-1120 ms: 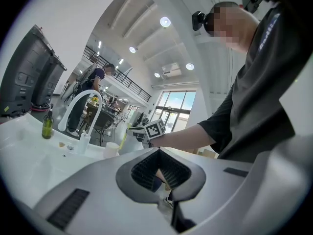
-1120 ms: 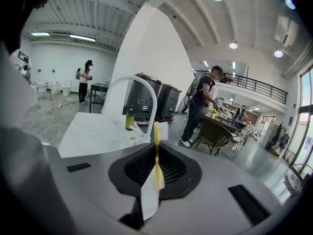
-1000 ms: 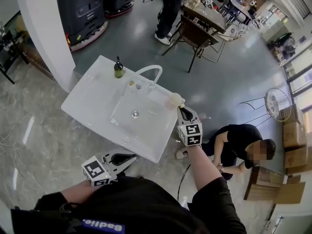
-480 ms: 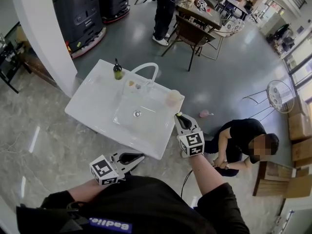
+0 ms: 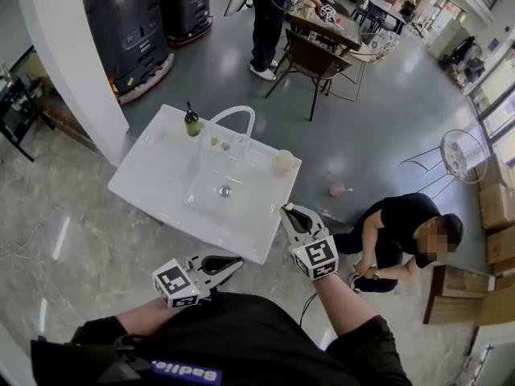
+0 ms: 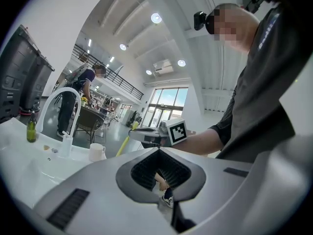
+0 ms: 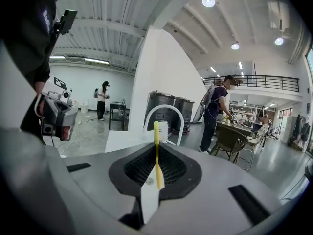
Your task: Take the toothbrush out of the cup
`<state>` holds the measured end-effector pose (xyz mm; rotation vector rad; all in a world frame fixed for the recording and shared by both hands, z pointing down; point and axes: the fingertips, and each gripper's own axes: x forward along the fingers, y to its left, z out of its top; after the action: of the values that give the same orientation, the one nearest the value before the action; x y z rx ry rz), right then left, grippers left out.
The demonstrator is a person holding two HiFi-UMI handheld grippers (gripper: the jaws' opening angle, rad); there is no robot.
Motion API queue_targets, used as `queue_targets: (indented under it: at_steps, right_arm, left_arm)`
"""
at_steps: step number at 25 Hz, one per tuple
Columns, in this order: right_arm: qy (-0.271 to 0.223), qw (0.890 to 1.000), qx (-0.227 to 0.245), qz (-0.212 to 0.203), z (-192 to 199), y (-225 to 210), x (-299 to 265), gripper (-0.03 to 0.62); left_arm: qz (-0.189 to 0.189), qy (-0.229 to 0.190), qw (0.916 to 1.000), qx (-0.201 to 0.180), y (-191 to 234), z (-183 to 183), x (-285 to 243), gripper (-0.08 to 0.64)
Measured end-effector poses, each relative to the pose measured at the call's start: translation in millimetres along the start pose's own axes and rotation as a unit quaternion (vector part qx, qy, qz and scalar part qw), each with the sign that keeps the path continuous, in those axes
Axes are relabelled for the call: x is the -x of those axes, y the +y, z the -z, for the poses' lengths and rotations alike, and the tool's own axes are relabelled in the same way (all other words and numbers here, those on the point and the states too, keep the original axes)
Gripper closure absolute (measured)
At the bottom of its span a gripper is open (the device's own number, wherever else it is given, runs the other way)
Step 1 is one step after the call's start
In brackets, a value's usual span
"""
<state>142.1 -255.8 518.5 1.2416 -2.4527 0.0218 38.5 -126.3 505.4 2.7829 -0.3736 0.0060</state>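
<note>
A white sink table point(image 5: 149, 179) stands on the floor point(image 5: 80, 240), with a basin point(image 5: 205, 179) sunk in its middle and a drain point(image 5: 225, 190) at the bottom. On the back edge a green bottle point(image 5: 192, 122) stands upright, near the arched white tap point(image 5: 235, 108). Two small things point(image 5: 214, 142) lie by the tap's foot; what they are, I cannot tell. A pale cup point(image 5: 282, 162) stands at the right corner.
</note>
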Motion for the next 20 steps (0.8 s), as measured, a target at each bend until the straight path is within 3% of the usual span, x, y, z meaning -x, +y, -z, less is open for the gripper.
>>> queue_targets:
  at_steps: [20]
  right_arm:
    - [-0.047,0.998,-0.013,-0.039,-13.3,66.3,75.6,0.565]
  left_arm:
    - [-0.006,0.005,0.9999,-0.009,-26.3,-3.4,-15.1,0.554]
